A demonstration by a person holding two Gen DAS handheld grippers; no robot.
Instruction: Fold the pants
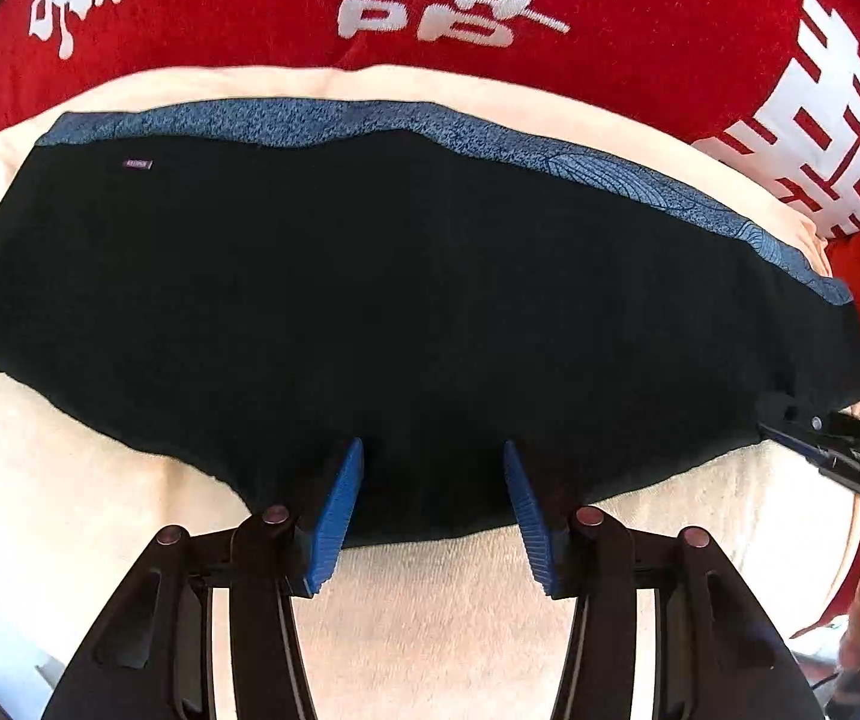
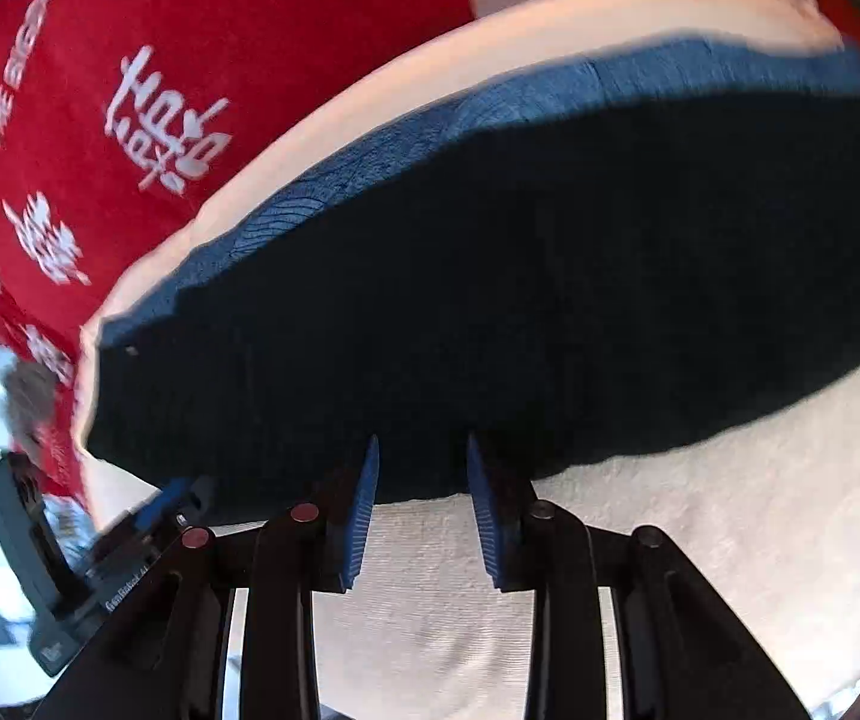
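Pants (image 1: 399, 300) on towel (image 1: 69, 510) on blanket (image 1: 640, 30)

Bare cream towel (image 1: 442, 612) along its near edge, black pants (image 1: 399, 300) covering the middle, red blanket (image 1: 640, 30) beyond the far edge.

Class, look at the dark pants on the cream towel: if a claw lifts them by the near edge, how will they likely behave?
The pants lie flat and follow the cream towel, so they are probably floppy and would drape and sag. They look thin, so likely light. The left claw stands open at the near edge; cloth on terry probably drags rather than slides.
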